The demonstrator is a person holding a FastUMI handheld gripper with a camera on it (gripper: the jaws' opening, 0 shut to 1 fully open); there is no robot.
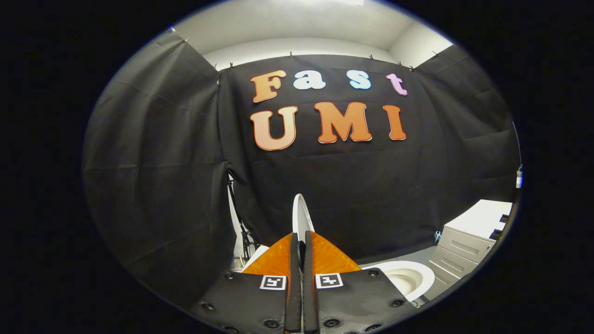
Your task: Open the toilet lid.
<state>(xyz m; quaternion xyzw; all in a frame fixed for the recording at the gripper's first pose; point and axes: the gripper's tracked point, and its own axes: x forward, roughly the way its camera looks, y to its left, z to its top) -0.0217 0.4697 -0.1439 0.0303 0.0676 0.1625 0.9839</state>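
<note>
The gripper (300, 241) pointed forward and a little upward toward the black cloth wall (325, 185) of the booth, its two fingers (278, 257) drawn close together with only a thin slot between them. In that slot sat the edge of the white toilet lid (300, 213), which stood upright, seen edge-on, rising as a narrow white blade just above the fingertips. Both fingers looked pressed against its two faces, so the lid was pinched between them.

On the body of the gripper, just behind the fingers, there were two small square black-and-white marker tags (273, 282), one on each side of the slot; they carried patterns, not words. I could make out no brand or label on the toilet itself.

To the right of the fingers and lower down, the white toilet seat and bowl (410, 276) lay open to view, the rim round and pale, the lid well clear of it. Beyond the bowl, further right, stood a white drawer cabinet (464, 246) with recessed handles on its fronts. Left of the lid, a white shape with thin dark cables (239, 222) leaned near the cloth; I could not tell what it was. The floor (408, 256) by the cabinet was grey, and above the cloth the walls and ceiling (287, 23) were plain white.
</note>
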